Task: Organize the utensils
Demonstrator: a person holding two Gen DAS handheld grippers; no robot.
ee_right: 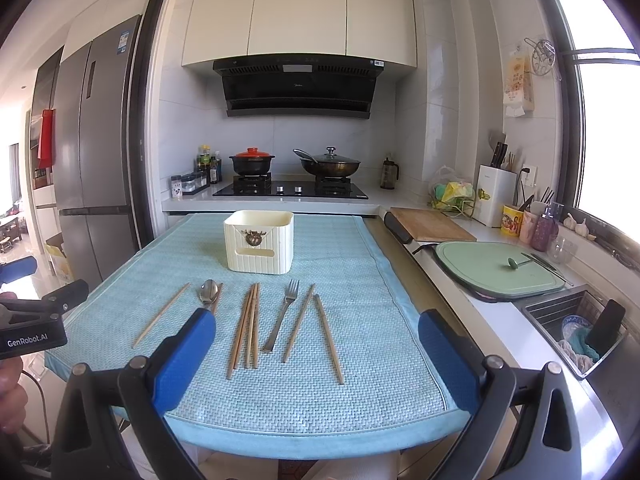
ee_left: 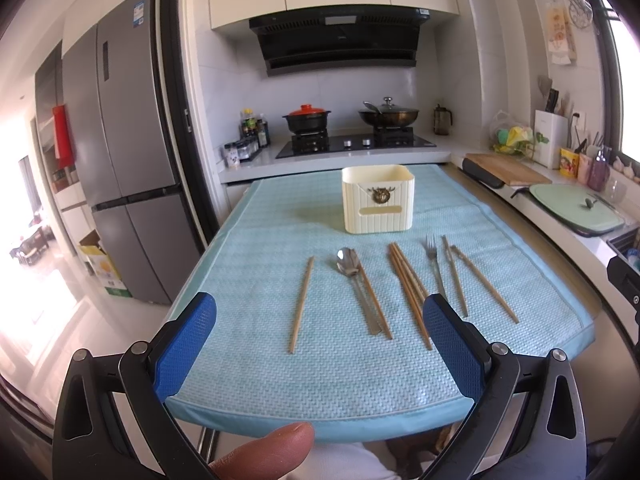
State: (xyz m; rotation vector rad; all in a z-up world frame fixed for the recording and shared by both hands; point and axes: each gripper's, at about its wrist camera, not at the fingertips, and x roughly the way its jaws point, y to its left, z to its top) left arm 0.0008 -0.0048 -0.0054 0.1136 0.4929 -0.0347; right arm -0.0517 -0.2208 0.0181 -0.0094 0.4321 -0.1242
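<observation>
Both grippers, left gripper (ee_left: 320, 320) and right gripper (ee_right: 318, 330), hover with jaws spread above the chopsticks (ee_right: 248, 326).

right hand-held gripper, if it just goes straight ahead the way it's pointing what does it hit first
Judging by the right wrist view, the open right hand-held gripper points over the light blue woven mat at the bundle of wooden chopsticks and the silver metal fork. It would probably meet those first; depth is unclear.

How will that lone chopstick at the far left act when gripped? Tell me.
The lone chopstick looks thin and wooden, so probably stiff and light. Lying flat on the woven blue mat, it may roll or pivot if pinched off-centre. Both grippers are open and apart from it.
</observation>
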